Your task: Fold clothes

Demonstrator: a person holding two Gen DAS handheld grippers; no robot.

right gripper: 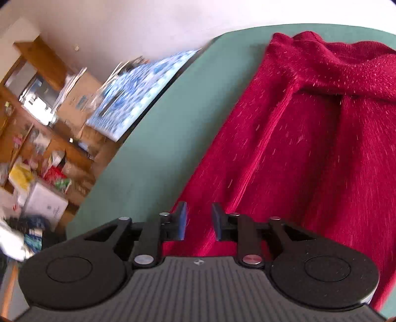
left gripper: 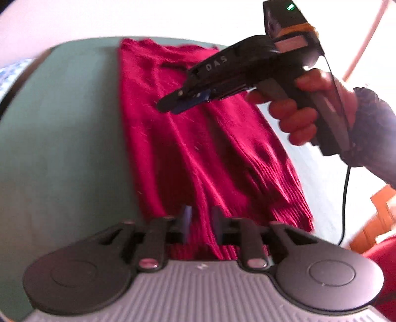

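Red sweater (left gripper: 198, 138) lying on a green table (left gripper: 69, 138).

Folded long and narrow, with the ribbed hem near the bottom, just past the left gripper (left gripper: 201, 223). Fingers a little apart, nothing pinched between them, red cloth showing in the gap. Higher up, the right gripper (left gripper: 170, 105), black, held above the sweater by a hand (left gripper: 307, 111) in a dark sleeve (left gripper: 373, 128). Tips close together with a bit of blue showing. Thin black cable (left gripper: 345, 198) hanging down from the handle. White wall (left gripper: 148, 17) behind the table.
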